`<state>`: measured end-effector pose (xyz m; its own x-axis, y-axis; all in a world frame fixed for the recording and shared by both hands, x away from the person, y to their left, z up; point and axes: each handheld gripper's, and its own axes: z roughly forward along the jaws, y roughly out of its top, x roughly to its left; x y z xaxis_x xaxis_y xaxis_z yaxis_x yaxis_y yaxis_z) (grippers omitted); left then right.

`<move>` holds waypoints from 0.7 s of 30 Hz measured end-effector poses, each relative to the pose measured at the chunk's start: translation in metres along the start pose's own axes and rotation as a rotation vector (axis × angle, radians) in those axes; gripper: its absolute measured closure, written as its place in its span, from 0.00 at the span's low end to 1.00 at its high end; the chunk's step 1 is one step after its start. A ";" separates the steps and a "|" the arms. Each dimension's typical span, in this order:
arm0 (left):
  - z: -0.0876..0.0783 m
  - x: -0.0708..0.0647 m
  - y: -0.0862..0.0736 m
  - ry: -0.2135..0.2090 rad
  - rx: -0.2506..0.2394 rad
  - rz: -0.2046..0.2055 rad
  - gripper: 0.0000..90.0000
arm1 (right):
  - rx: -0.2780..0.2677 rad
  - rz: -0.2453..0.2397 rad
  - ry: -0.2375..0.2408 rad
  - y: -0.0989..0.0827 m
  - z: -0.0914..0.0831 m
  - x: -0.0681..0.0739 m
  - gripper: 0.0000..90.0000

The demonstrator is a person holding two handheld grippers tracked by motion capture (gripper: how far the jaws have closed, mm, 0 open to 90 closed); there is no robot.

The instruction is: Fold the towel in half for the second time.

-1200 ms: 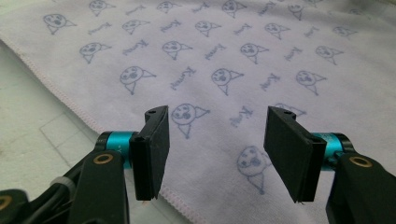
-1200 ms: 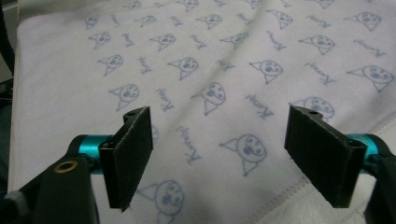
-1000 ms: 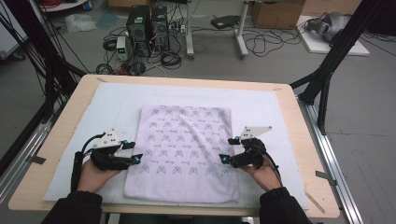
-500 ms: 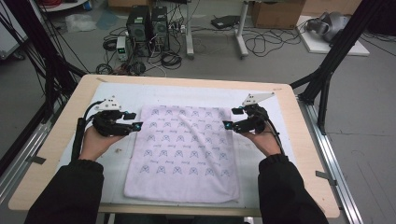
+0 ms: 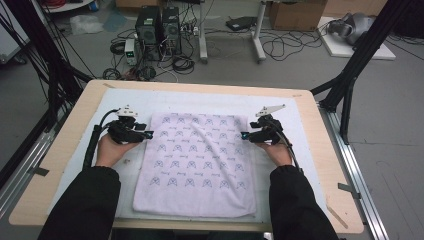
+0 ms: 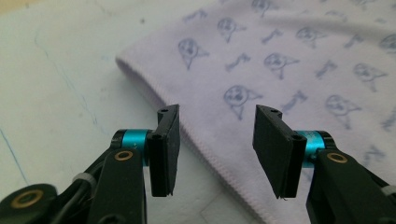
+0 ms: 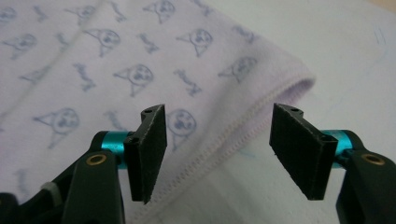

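A pale lilac towel (image 5: 197,162) printed with small blue figures lies flat on the white mat. My left gripper (image 5: 149,134) hovers at the towel's left edge near its far corner, open. In the left gripper view the towel's hemmed edge (image 6: 205,149) runs between the two black jaws, and my left gripper (image 6: 216,144) holds nothing. My right gripper (image 5: 243,134) is at the towel's right edge near the far corner, also open. In the right gripper view the hem (image 7: 224,142) passes between the jaws of my right gripper (image 7: 219,149), with the rounded corner (image 7: 303,84) beyond.
The white mat (image 5: 310,145) covers most of the wooden table (image 5: 55,165). The person's dark sleeves (image 5: 82,205) come in from the front edge. Behind the table, computers (image 5: 160,25), cables and black frame legs (image 5: 350,80) stand on the floor.
Both hands have moved away from the person, from the towel's middle sides up to its far corners. The towel has not moved.
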<state>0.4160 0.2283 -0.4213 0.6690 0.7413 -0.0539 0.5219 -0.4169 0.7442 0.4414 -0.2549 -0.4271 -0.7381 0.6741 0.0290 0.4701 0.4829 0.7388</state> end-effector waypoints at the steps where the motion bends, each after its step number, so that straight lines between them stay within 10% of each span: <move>1: 0.003 0.000 -0.001 0.003 0.007 -0.004 0.57 | 0.006 0.004 -0.006 -0.002 0.002 0.000 0.41; 7: 0.019 0.001 -0.006 0.016 0.058 -0.035 0.57 | 0.053 0.007 -0.010 -0.009 0.012 -0.002 0.47; 17: 0.020 0.000 -0.005 -0.031 0.048 -0.044 0.92 | 0.044 0.062 0.105 -0.010 0.013 -0.002 0.93; 21: 0.019 -0.001 -0.005 -0.030 0.049 -0.051 0.94 | 0.057 0.058 0.094 -0.008 0.012 0.001 0.94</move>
<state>0.4234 0.2194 -0.4376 0.6560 0.7465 -0.1113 0.5803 -0.4045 0.7068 0.4431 -0.2516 -0.4409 -0.7496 0.6477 0.1362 0.5386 0.4774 0.6943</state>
